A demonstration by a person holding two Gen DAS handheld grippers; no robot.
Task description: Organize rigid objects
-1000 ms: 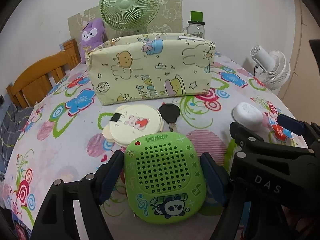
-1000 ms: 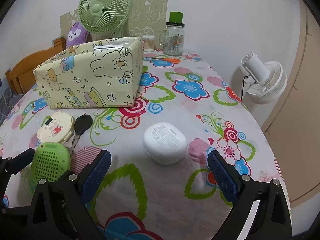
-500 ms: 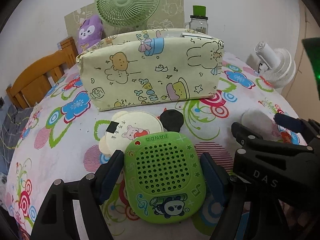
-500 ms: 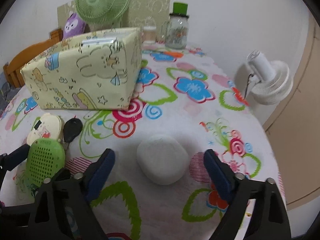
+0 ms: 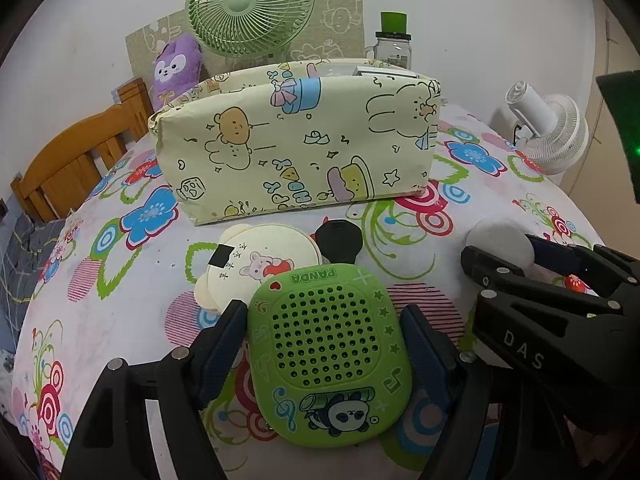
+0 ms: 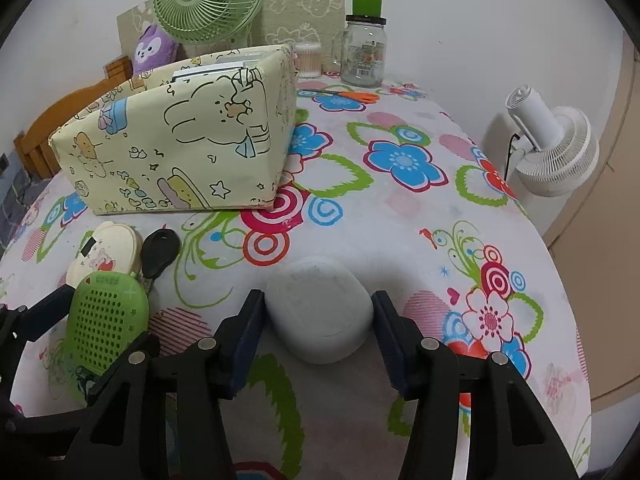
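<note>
Since a second ago the right tongs (image 6: 318,316) have narrowed from wide apart around the white case (image 6: 320,308), which now sits closer between their pads.

Left wrist view: the left tongs (image 5: 324,344) stay clenched on the green panda speaker (image 5: 330,354), a blue pad pressed against each side, the speaker tilted up above the flowered worktop (image 5: 120,300). Just beyond it lie a cream bear-shaped compact (image 5: 260,264) and a black key (image 5: 339,238), and behind those stands the yellow cartoon-print storage box (image 5: 296,144) – open at the top. A green fan (image 5: 250,4) and a glass jar (image 5: 394,46) stand at the back.

Right wrist view: the right tongs are closing, the white case between the blue pads with each pad at or just beside its side – whether they press yet I cannot tell. The case rests on the worktop, to the right of the speaker and well in front of the storage box. A white fan (image 6: 552,148) stands off the worktop's right edge.
</note>
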